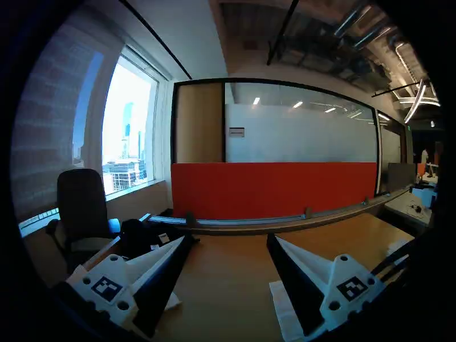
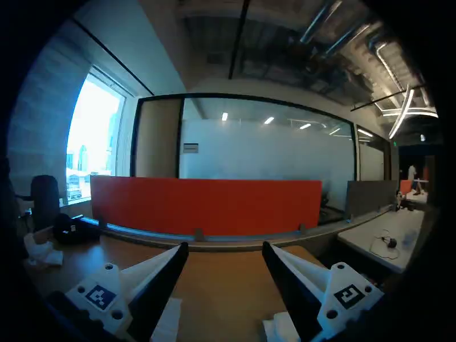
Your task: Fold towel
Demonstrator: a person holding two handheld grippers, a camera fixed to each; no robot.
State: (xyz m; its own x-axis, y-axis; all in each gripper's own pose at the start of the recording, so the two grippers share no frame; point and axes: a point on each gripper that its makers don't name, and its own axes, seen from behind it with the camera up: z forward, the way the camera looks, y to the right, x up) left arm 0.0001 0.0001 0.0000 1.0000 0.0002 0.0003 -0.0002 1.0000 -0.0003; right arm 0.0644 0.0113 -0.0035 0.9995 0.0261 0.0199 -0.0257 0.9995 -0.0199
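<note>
1. Left gripper (image 1: 227,236) and right gripper (image 2: 224,244): jaws apart, holding nothing.
2. Thin white cloth towel (image 1: 282,310) lies on the tan wooden desk (image 1: 228,285), beneath the fingers; only its edges are visible.
3. Likely light and limp; pinch corners.

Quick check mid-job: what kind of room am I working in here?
Most likely an open-plan office: a wooden desk with a red divider panel along its back, a black office chair by the window, and a glass-walled room behind.

White towel (image 1: 280,306), red divider (image 1: 273,191), tan desk (image 1: 228,273)
</note>
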